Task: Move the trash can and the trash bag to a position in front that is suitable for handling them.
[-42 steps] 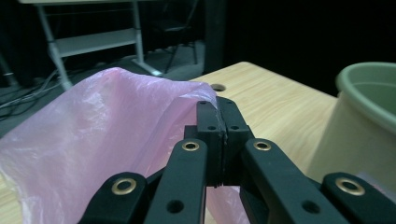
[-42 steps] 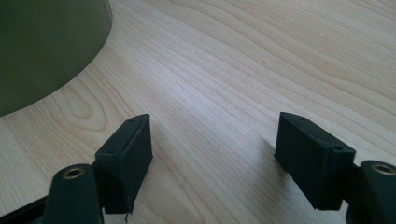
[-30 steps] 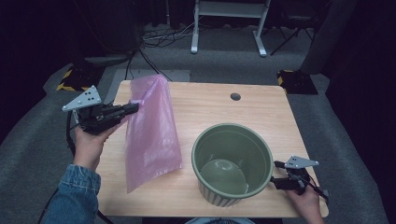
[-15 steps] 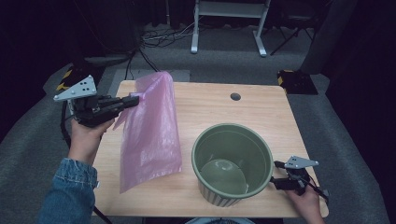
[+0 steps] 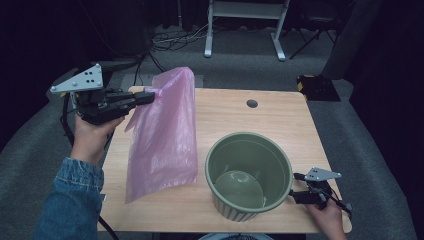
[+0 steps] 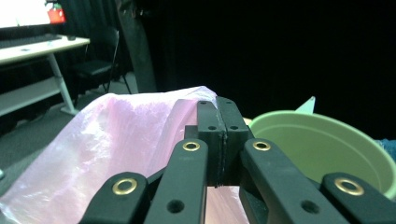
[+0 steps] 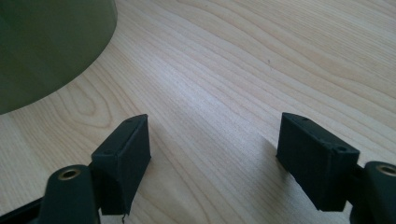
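A: In the high view, the left gripper (image 5: 148, 96) is clenched on the top edge of the pink bag (image 5: 162, 140), which hangs over the table (image 5: 280, 120) beside the green pot (image 5: 249, 172).

B: In the left gripper view, the jaws pinch only thin film. It may slip out.

A: In the right gripper view, the right gripper (image 7: 212, 161) is released, resting near the pot. A swinging bag could miss the pot's mouth.

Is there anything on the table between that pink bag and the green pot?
Nothing visible. The left gripper is shut on the bag's top edge, and the bag hangs just left of the pot, with bare table between them. The right gripper rests open beside the pot.
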`<action>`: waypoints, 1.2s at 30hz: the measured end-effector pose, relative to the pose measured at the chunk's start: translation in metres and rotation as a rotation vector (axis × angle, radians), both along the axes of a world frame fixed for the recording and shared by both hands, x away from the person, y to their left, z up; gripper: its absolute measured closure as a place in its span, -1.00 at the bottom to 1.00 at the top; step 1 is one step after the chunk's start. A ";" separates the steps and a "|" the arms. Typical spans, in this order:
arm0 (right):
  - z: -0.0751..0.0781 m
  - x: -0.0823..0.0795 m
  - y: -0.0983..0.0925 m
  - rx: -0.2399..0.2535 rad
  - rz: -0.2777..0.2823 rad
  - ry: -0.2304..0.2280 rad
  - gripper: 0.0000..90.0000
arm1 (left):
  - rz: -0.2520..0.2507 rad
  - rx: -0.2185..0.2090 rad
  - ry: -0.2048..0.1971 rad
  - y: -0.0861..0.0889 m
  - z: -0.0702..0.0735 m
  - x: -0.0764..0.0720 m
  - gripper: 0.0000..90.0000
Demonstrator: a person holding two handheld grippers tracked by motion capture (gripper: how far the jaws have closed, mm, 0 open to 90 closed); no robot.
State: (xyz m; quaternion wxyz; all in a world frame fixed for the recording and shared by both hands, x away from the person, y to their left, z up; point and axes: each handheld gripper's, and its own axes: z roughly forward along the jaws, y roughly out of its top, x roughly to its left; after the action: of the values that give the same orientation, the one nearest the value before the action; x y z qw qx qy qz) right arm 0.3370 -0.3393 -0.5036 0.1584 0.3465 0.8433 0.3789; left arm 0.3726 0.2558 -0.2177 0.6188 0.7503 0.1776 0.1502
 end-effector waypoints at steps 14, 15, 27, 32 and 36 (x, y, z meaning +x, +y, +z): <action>0.000 -0.001 0.000 -0.001 -0.006 -0.001 -0.44 | -0.063 -0.006 -0.052 -0.026 0.039 0.009 0.99; 0.000 -0.001 0.000 0.000 -0.006 -0.001 -0.44 | -0.067 -0.008 -0.051 -0.028 0.041 0.009 0.99; 0.000 -0.001 0.000 -0.001 -0.006 -0.001 -0.44 | -0.091 0.001 -0.086 -0.054 0.063 0.011 0.99; 0.000 -0.001 0.000 -0.001 -0.006 0.000 -0.44 | -0.088 0.001 -0.107 -0.056 0.075 0.011 0.99; 0.000 -0.001 0.000 -0.001 -0.006 0.000 -0.44 | -0.085 0.008 -0.123 -0.056 0.082 0.009 0.99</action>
State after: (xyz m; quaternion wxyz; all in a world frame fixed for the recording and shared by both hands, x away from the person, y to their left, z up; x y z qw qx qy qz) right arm 0.3364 -0.3391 -0.5036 0.1598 0.3489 0.8424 0.3781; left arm 0.3812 0.2000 -0.1353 0.6315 0.7489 0.1067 0.1703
